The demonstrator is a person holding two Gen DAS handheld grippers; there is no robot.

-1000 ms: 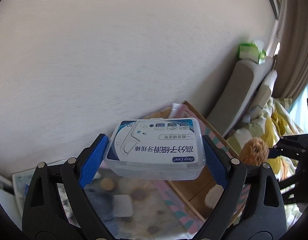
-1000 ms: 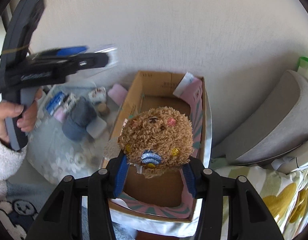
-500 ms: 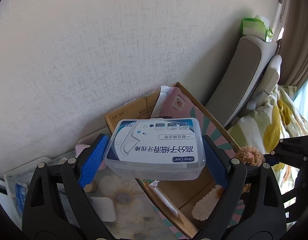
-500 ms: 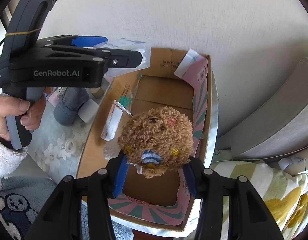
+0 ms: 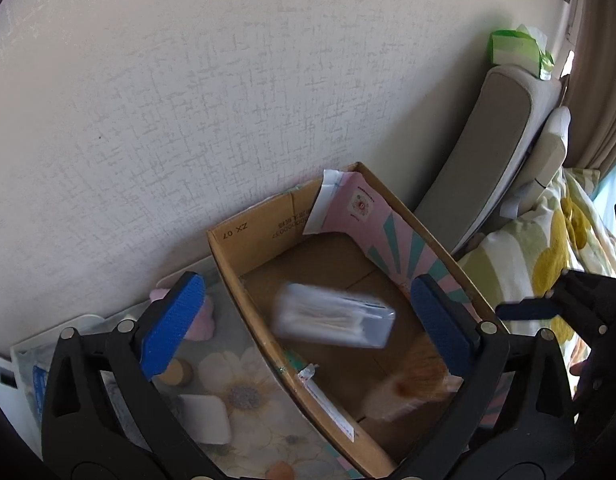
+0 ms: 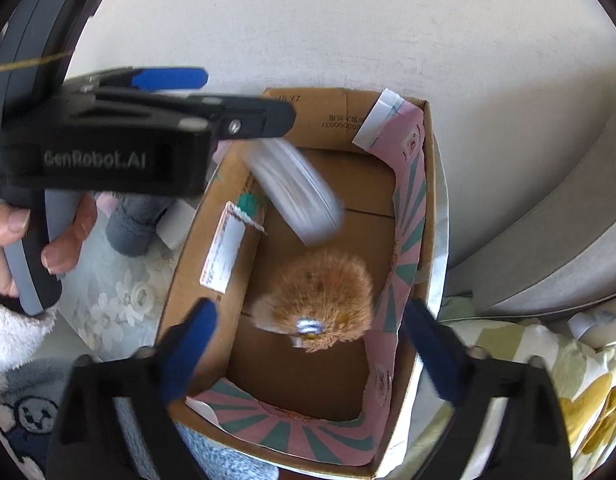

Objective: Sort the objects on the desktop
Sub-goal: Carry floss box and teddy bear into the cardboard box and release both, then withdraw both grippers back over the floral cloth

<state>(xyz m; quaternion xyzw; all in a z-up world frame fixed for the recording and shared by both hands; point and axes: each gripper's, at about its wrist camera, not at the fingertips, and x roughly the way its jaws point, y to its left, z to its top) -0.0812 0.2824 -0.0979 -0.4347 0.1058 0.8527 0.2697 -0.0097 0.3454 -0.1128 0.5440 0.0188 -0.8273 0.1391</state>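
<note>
Opening over the cardboard box (image 6: 429, 184) — both grippers, floss case (image 5: 333, 322) and plush toy (image 6: 319, 300) loose

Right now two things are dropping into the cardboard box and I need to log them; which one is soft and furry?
The brown fuzzy plush toy, nearer the striped end; the clear plastic floss-pick case is hard and smooth.

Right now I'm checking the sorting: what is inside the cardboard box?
Inside the cardboard box: a blurred clear plastic case, a brown plush toy and a long paper packet by the left wall. The floor beneath the toy and case is covered.
</note>
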